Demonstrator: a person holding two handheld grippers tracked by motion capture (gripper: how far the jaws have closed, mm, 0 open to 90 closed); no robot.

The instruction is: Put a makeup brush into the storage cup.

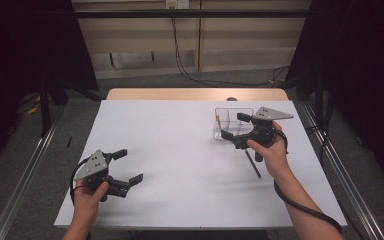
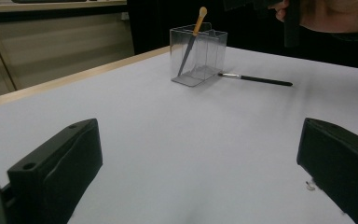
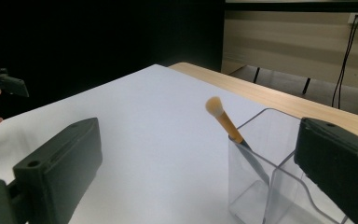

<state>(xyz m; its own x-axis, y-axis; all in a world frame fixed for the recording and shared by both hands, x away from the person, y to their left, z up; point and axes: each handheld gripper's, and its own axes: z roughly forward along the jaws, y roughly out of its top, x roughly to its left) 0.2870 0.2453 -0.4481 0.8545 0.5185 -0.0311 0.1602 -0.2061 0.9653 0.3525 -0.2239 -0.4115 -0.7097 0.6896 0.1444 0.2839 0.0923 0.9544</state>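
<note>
Brush (image 3: 223, 120) leans in the clear box (image 3: 279, 186) just beyond the spread, empty right gripper (image 1: 236, 127), a black brush (image 1: 253, 164) apparently lying beneath that hand on the surface (image 1: 180, 150).

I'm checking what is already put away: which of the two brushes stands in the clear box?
The orange-handled brush leans upright inside the clear box, bristles up. The black brush lies flat on the table beside the box.
</note>
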